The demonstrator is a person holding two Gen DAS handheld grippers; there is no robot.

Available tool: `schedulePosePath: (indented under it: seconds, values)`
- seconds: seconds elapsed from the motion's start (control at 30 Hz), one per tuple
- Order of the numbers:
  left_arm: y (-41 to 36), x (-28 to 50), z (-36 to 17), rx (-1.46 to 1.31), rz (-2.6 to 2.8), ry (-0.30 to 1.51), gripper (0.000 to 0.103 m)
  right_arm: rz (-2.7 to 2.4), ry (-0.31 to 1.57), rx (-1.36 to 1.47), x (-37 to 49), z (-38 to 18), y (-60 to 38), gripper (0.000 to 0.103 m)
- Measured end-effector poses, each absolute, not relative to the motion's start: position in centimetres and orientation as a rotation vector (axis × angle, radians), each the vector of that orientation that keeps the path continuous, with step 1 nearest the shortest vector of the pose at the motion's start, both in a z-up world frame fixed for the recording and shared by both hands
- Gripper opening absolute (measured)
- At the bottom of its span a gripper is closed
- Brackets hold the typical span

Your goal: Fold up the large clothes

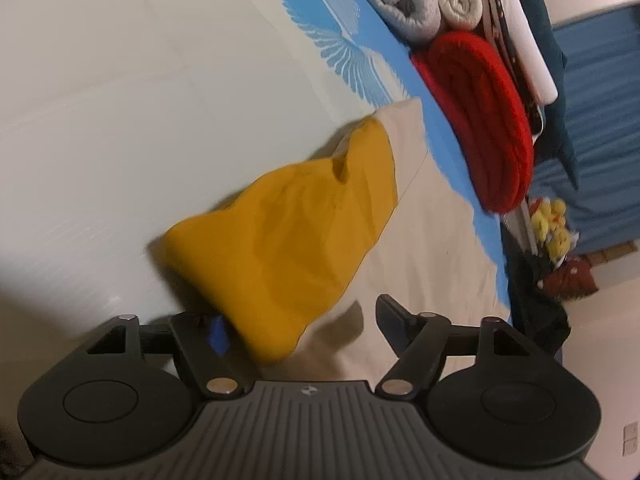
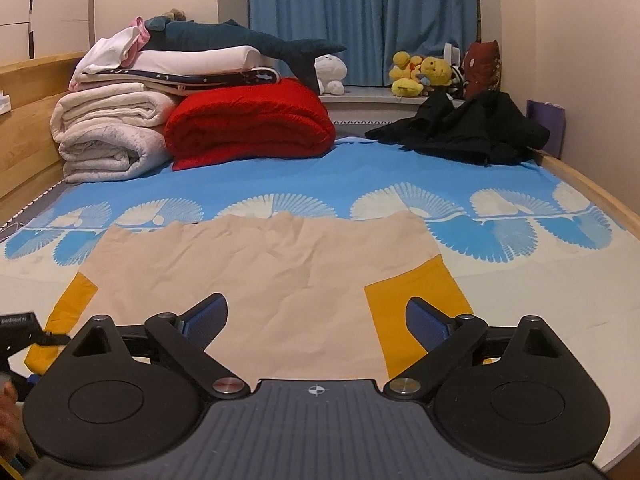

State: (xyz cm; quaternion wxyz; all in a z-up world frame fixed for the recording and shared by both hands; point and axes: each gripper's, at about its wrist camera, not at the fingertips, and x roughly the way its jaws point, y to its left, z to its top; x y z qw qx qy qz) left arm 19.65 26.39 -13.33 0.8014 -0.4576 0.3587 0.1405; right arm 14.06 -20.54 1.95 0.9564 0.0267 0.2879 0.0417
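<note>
Two tools are working a beige garment (image 2: 280, 280) with mustard sleeves, lying flat on the bed (image 2: 500, 280). I am judging the sleeve fold to be in hand. My left tool (image 1: 298, 320), rolled sideways, is standing wide around the left sleeve (image 1: 280, 240) (pads not pressing). My right tool (image 2: 316, 320), angling downward, is gaping empty; next it needs the right sleeve (image 2: 416, 292).

Home bedroom, bed (image 2: 580, 184), curtains (image 2: 360, 20), plush toys (image 2: 420, 72)

Yellow sleeve (image 1: 288, 240) motion-blurred, its lower end hiding the left jaw's pad.
</note>
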Motion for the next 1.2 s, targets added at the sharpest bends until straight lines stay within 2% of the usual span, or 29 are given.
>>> schedulePosePath:
  seconds: [0.13,0.2,0.23,0.27,0.33,0.37,0.53,0.7,0.87,1.07,1.2]
  values:
    - [25.9,20.9,-13.5,-0.958,0.308,0.73,0.084,0.105,0.591,0.067,14.2,1.9,-20.6,0.092]
    - [25.5,21.4,-13.6,-0.95,0.316,0.716,0.084,0.123,0.592,0.082,14.2,1.9,-20.7,0.092]
    - [25.4,21.5,-13.5,-0.946,0.321,0.711,0.08,0.133,0.591,0.088,14.2,1.9,-20.7,0.092]
    - [25.2,21.7,-13.5,-0.934,0.335,0.709,0.055,0.142,0.59,0.09,14.1,1.9,-20.6,0.091]
    - [25.4,21.9,-13.7,-0.932,0.332,0.726,0.023,0.159,0.587,0.093,14.1,1.9,-20.4,0.09]
    - [25.4,21.7,-13.5,-0.926,0.32,0.719,0.018,0.167,0.587,0.091,14.0,1.8,-20.3,0.089]
    - [24.9,20.8,-9.3,-0.828,0.248,0.685,0.012,0.203,0.59,0.082,14.2,1.7,-19.1,0.083]
    - [25.4,18.2,-4.5,-0.718,0.286,0.678,0.012,0.262,0.607,0.131,14.8,1.5,-17.1,0.077]
    - [26.5,15.0,-1.2,-0.476,0.371,0.704,0.012,0.404,0.656,0.188,15.4,0.8,-13.8,0.071]
    - [27.6,13.8,-0.1,-0.492,0.362,0.75,0.013,0.653,0.86,0.218,16.6,-2.6,-7.9,0.066]
    - [25.3,15.3,0.9,-0.382,0.337,0.768,0.013,0.551,1.026,-0.031,17.3,-7.4,-4.0,0.064]
